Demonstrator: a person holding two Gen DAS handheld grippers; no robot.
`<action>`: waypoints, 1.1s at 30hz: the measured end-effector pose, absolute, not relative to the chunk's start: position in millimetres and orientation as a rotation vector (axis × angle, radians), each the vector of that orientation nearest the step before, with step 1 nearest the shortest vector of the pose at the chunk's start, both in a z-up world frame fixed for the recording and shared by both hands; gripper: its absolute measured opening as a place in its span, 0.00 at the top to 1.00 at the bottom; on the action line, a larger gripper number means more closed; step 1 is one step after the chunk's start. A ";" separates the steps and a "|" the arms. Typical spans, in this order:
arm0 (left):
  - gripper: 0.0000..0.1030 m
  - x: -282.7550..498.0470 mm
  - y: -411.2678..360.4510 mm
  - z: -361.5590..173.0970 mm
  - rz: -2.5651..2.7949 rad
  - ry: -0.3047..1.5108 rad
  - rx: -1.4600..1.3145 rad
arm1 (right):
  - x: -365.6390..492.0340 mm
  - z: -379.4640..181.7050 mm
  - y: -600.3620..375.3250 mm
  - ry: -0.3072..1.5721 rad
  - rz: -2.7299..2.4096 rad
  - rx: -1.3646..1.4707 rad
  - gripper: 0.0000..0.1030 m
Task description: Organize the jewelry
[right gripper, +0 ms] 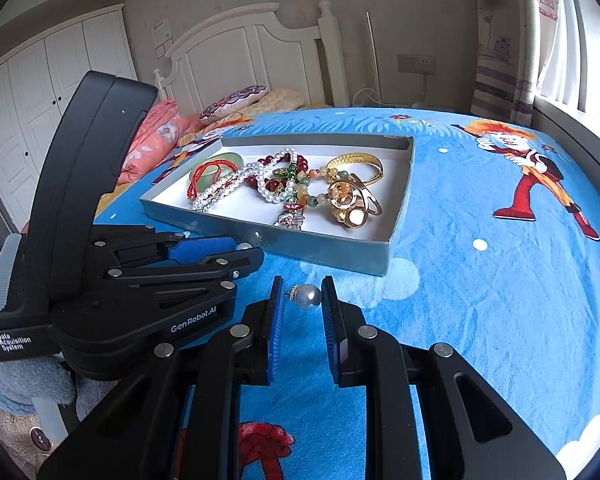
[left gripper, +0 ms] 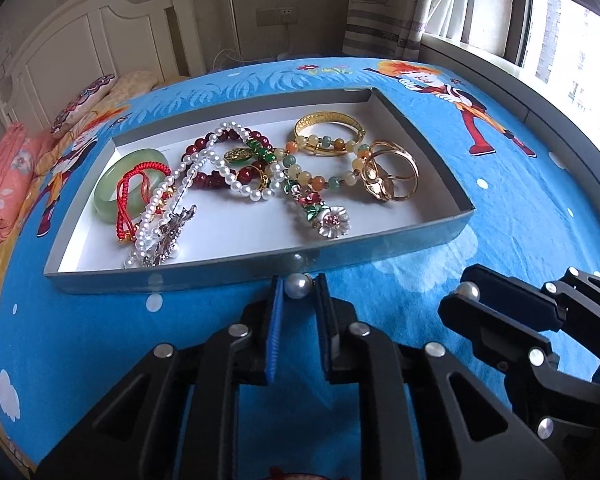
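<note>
On the blue bedsheet (left gripper: pixel 500 216), the left gripper (left gripper: pixel 298 286) has narrow fingers pinching a white pearl (left gripper: pixel 297 286) just before the grey tray (left gripper: pixel 260 268) of jewelry; at its right, the right gripper (right gripper: pixel 303 294) holds a bluish pearl earring (right gripper: pixel 309 297) between narrow fingers.

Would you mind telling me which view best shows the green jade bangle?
The left wrist view: the jade bangle lies nearly whole at the tray's left end. In the right wrist view it is small and mostly covered by red cord.

A white headboard (right gripper: pixel 244 52), pink quilt (left gripper: pixel 4 184) and striped curtain (left gripper: pixel 384 8) surround the blue cartoon bedspread (right gripper: pixel 480 280).
</note>
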State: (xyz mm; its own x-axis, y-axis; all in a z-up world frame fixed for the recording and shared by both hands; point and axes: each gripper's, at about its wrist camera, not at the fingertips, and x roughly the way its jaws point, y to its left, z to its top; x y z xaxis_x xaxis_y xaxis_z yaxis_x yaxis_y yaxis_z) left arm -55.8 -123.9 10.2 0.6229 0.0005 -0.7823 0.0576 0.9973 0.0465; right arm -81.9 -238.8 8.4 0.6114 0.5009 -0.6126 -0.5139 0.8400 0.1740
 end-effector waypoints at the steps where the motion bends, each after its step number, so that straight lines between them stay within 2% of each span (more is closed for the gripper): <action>1: 0.85 -56.5 -122.7 9.9 -0.036 0.898 0.065 | -81.8 8.3 -238.9 0.701 0.586 -0.020 0.81; 18: 0.86 -74.8 -105.0 14.4 -0.139 0.924 -0.034 | -80.8 7.5 -235.0 0.714 0.570 -0.041 0.81; 27: 0.86 -96.5 -92.2 43.1 -0.149 0.792 -0.061 | -81.7 7.2 -233.0 0.721 0.547 -0.059 0.81; 33: 0.86 -105.5 -53.4 71.2 -0.143 0.670 -0.137 | -86.1 11.2 -233.4 0.703 0.518 -0.058 0.81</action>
